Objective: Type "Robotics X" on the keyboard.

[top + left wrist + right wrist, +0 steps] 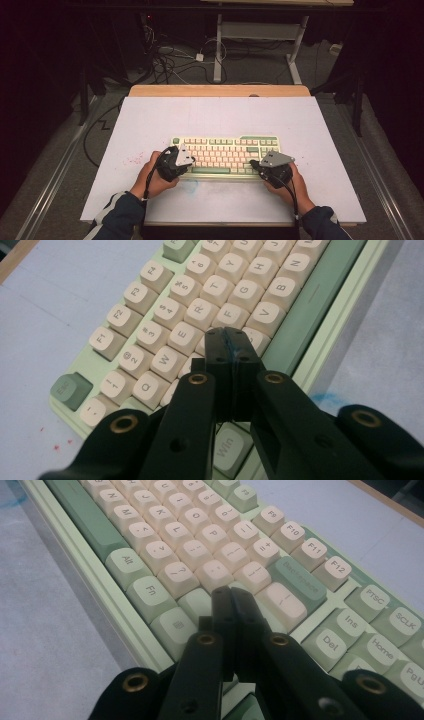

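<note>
One keyboard (pixel 225 156) was all I had to work on — a pale green case with cream and green keycaps, lying flat near the front edge of the white table (pixel 150 120), roughly midway between its left and right edges. I judged it stiff and fairly heavy for its size, unlikely to slide under a light tap, though the keycaps themselves looked loose enough to pop off if levered from the side. To lift it I would have taken it by the two short ends of the case, never by the keys; for typing, a straight downward press on one cap would have suited better.

Over its left end I held the left gripper (pixel 231 337), jaws pressed together with nothing between them, the joined tips hovering above the lower letter rows beside the long green space bar (pixel 305 305); whether they touched a cap I could not tell. Over the right end sat the right gripper (pixel 231 596), jaws likewise shut and empty, tips above the keys just below the Backspace key (pixel 295 580) — contact again unclear. From the high view, both hands (pixel 155 182) rested at the keyboard's front corners.
</note>
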Tool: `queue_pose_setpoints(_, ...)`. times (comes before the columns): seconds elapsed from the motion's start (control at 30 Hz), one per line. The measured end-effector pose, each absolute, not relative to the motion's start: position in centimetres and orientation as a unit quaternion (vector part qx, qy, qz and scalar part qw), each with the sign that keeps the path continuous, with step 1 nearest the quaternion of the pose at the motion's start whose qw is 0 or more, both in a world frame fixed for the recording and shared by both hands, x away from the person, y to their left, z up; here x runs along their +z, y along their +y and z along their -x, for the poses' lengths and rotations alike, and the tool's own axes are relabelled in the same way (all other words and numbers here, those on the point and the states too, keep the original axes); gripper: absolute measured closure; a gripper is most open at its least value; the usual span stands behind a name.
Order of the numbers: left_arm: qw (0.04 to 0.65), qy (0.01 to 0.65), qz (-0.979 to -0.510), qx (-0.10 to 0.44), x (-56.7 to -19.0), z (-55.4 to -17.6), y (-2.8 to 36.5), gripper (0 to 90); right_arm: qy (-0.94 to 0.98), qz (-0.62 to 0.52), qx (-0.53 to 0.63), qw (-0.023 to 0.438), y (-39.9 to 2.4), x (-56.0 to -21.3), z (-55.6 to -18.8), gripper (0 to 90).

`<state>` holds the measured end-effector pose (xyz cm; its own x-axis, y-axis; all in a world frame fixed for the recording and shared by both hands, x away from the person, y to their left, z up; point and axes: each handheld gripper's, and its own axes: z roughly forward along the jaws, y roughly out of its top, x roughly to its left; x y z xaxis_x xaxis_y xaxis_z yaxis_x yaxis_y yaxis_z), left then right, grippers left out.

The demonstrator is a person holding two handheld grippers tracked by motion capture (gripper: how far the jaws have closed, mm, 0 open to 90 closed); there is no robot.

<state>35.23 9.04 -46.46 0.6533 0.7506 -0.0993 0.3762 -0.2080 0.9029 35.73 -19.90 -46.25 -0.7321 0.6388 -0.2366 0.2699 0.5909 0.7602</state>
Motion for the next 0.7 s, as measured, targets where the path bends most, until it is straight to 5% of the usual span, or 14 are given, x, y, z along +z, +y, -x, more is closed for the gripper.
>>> queue_pose_setpoints(0.7,0.499,0.371,-0.761,0.182,-46.97,-35.58,8.47,86.1,0.856,-0.264,0.366,0.253,-19.93,-46.26,-35.72,90.0)
